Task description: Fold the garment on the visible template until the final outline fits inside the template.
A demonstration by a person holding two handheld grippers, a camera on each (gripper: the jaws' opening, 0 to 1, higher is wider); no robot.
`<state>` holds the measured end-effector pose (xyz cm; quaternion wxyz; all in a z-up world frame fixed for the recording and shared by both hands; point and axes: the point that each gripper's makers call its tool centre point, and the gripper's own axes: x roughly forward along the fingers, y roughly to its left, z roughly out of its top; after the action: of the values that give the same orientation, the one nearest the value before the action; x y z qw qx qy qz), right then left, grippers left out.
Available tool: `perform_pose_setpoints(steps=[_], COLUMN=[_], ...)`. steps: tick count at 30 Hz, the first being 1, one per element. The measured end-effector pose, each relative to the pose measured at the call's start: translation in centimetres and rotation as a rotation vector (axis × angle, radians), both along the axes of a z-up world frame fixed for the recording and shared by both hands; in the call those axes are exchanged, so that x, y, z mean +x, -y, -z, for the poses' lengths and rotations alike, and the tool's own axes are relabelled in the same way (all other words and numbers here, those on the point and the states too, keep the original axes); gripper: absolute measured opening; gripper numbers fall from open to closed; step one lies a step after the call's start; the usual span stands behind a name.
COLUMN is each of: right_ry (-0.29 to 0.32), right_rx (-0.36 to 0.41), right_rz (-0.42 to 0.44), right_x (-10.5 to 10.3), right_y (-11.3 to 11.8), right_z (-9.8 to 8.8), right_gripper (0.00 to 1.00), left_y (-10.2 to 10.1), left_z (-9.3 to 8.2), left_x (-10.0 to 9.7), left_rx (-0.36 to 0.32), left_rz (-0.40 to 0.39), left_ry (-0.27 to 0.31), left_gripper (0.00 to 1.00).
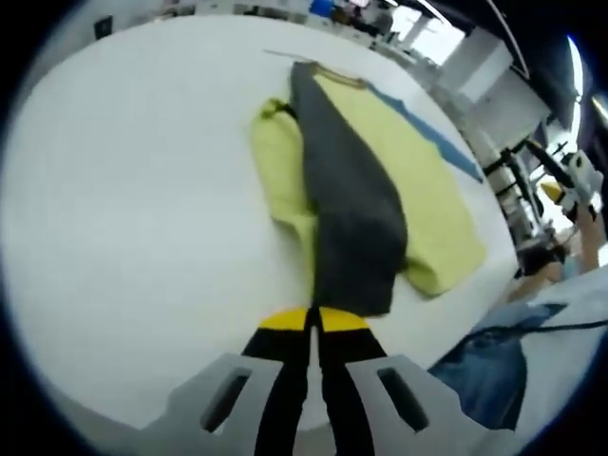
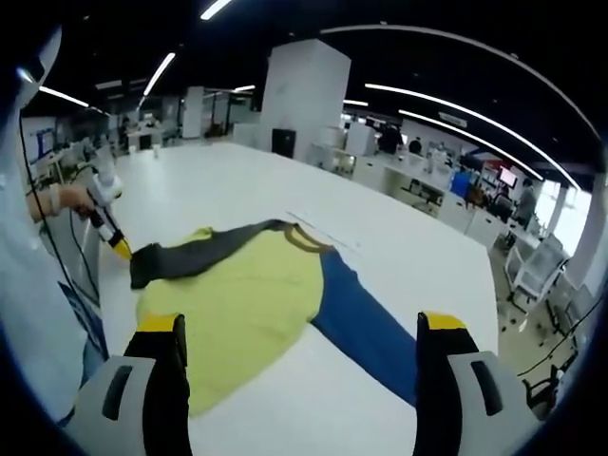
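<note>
A yellow-green shirt (image 1: 418,180) with a dark grey sleeve (image 1: 351,218) and a blue sleeve (image 2: 366,328) is laid on a white counter (image 1: 142,218). In the left gripper view, the grey sleeve is seen folded lengthwise over the yellow-green body, and its cuff end is pinched between the yellow-tipped fingers (image 1: 285,320) of the left gripper (image 1: 312,318), which are closed on the cloth at the shirt's near edge. A strip of blue is seen along the far side of the shirt. In the right gripper view, the fingers (image 2: 161,328) of the right gripper (image 2: 302,323) are spread wide apart above the shirt's near hem, with nothing held between them; the blue sleeve is stretched out flat on the counter towards the right finger. In the same view the left gripper is seen at the grey sleeve's end, held by a person's hand (image 2: 57,201). Beyond the shirt, a thin line (image 2: 323,231) is marked on the counter near the collar; whether it belongs to the template cannot be told.
</note>
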<state>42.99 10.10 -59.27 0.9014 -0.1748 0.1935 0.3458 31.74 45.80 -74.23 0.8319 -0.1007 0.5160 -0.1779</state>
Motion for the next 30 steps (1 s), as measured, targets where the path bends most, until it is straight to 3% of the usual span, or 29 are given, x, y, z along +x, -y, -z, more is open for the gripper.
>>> perform_pose_setpoints(steps=[16,30], right_ry=[0.005,0.011], right_rx=[-0.005,-0.011], right_rz=[0.017,0.041], right_x=[-0.1,-0.1], right_y=[0.7,1.3], right_z=[0.1,-0.3], right_gripper=[1.0,1.0], left_y=[-3.4,-6.7], left_z=[-4.3,-6.7], left_x=[2.9,5.1], left_rx=[0.087,0.138], left_rz=[0.001,0.006], left_ry=[0.098,0.152], left_gripper=[0.0,0.0])
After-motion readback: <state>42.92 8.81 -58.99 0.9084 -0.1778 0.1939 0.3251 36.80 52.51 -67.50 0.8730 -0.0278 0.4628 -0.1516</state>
